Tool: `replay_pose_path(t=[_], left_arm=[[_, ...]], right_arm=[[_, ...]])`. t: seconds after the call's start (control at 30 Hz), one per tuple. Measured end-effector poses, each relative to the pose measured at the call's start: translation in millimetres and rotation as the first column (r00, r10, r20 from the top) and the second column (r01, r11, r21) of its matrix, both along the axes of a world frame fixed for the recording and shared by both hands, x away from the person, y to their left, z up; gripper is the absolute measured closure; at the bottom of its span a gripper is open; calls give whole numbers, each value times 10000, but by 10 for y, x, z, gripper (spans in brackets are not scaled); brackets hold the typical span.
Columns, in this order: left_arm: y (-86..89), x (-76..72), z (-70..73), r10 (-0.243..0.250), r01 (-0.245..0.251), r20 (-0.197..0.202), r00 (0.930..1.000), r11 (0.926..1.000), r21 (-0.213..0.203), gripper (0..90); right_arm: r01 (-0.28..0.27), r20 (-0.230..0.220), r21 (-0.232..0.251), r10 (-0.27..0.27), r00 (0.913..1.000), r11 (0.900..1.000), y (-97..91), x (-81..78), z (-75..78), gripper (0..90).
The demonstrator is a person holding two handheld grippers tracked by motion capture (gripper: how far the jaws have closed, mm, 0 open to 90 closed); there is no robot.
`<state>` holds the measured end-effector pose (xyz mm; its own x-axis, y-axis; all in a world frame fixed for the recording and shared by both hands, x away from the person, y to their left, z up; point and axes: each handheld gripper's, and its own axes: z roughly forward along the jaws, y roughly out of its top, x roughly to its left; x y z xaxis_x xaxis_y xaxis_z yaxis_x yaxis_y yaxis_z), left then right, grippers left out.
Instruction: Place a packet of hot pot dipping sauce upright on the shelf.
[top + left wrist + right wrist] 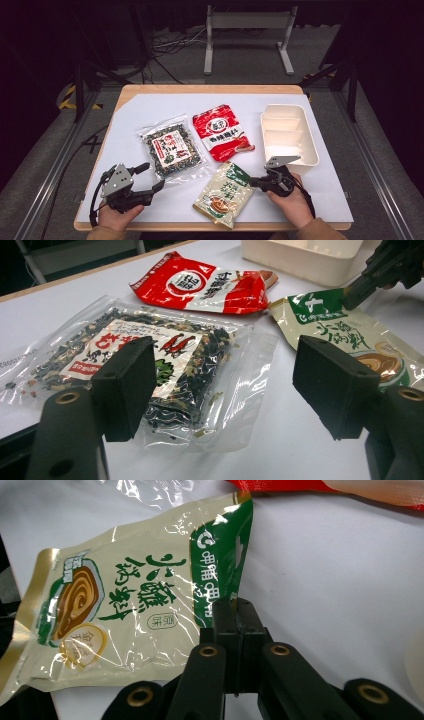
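Pinched at its green corner by the right hand-held gripper (239,630), the green pouch (125,600) lies just left of the white tray (289,131); it is best lifted slowly, while the left hand-held gripper (235,385) is kept wide.

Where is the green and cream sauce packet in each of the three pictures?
High view: green and cream sauce packet at bottom centre, beside the right gripper.
Left gripper view: at right, behind the right-hand jaw.
Right gripper view: left and centre, its edge pinched.
Shared landmark: red packet.
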<state>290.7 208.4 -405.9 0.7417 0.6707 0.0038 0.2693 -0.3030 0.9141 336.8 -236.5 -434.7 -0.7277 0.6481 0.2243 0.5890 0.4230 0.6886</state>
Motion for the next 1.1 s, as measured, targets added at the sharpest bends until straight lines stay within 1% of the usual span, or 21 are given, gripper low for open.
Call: replay_pose_path(t=[0.1,0.2,0.23,0.27,0.4,0.5,0.57,0.7,0.73,0.77,0.8,0.83,0.87,0.9,0.93,0.97,1.1], left_arm=[[1,1,1,18,-18,26,10000,10000,22,260],[6,-1,4,58,-58,16,10000,10000,13,260],[6,-1,4,58,-58,16,10000,10000,13,260],[7,-1,3,73,-73,6,10000,10000,6,260],[8,0,2,87,-87,5,10000,10000,10,260],[9,1,2,103,-103,-2,9999,9999,6,260],[9,1,2,112,-112,-2,9999,9999,8,260],[10,0,4,122,-122,9,9999,9999,1,260],[11,0,4,124,-124,10,9999,9999,-5,260],[11,0,4,124,-124,10,9999,9999,-5,260],[13,0,4,118,-118,9,9999,9999,-15,260],[14,0,5,126,-126,6,9999,9999,-19,260],[16,2,5,132,-132,32,9999,9999,-10,260],[17,2,5,135,-135,44,9999,9999,-29,260],[18,1,5,155,-155,43,9999,9999,-36,260],[20,1,6,171,-170,31,9998,9998,-41,260],[25,-2,8,201,-201,19,9998,9998,-69,260]], right_arm=[[-57,-96,276,60,9999,9996,-27,4,34,900],[-173,-79,461,176,9998,9988,-41,0,96,900],[-173,-79,461,176,9998,9988,-41,0,96,900],[-300,-93,512,306,9995,9982,-49,-4,142,900],[-352,-123,586,360,9993,9977,-53,-8,181,900],[-467,-209,787,484,9986,9958,-65,-10,251,900],[-503,-117,859,515,9986,9950,-67,-12,311,900],[-698,117,928,691,9975,9932,-52,-19,506,900],[-742,181,923,729,9972,9930,-49,-22,541,900],[-742,181,923,729,9972,9930,-49,-22,541,900],[-782,251,907,762,9968,9928,-43,-29,589,900],[-961,399,863,929,9949,9916,-27,-50,706,900],[-961,399,863,929,9949,9916,-27,-50,706,900],[-1067,567,822,1022,9931,9909,-14,-66,781,900],[-1067,567,822,1022,9931,9909,-14,-66,781,900],[-1136,626,782,1088,9921,9905,-7,-77,823,900],[-1302,1108,515,1239,9861,9902,22,-118,975,900]])
